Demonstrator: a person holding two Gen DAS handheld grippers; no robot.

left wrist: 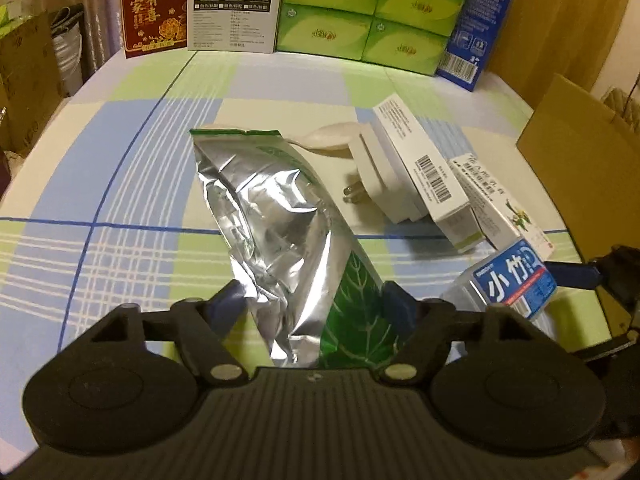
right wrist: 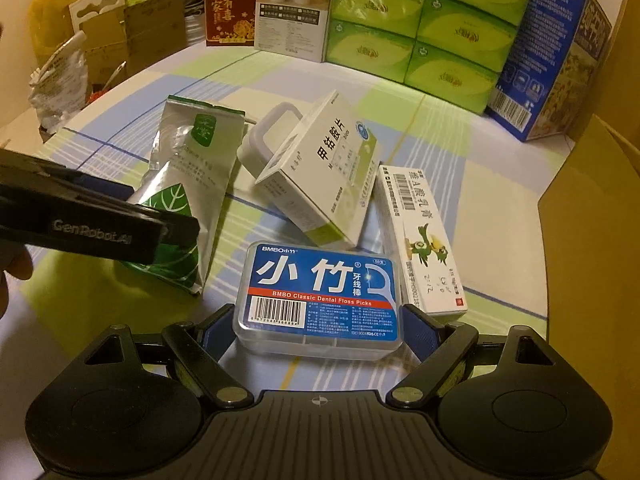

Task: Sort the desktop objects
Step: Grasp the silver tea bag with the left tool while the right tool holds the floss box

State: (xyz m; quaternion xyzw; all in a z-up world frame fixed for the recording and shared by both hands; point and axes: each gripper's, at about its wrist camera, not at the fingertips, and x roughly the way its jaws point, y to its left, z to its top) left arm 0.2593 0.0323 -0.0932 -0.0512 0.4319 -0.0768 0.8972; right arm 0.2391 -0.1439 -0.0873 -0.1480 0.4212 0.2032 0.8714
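My left gripper point(left wrist: 314, 300) is shut on the lower end of a silver and green foil pouch point(left wrist: 280, 224), which also shows in the right wrist view point(right wrist: 188, 184). My right gripper point(right wrist: 320, 326) is shut on a clear box of dental floss picks with a blue label point(right wrist: 320, 292), seen from the side in the left wrist view point(left wrist: 512, 276). Just beyond lie a white medicine box point(right wrist: 320, 176), a long white ointment box with a green bird point(right wrist: 420, 240) and a white plug adapter point(left wrist: 380, 184). A white spoon point(left wrist: 328, 138) lies behind the pouch.
The checked tablecloth point(left wrist: 120, 200) covers the table. Green tissue packs point(right wrist: 432, 20), a blue box point(right wrist: 544, 64), a red box point(right wrist: 230, 8) and a white carton point(right wrist: 294, 12) line the back. A cardboard box point(right wrist: 592, 240) stands at the right edge. Bags and cartons point(right wrist: 80, 48) sit left.
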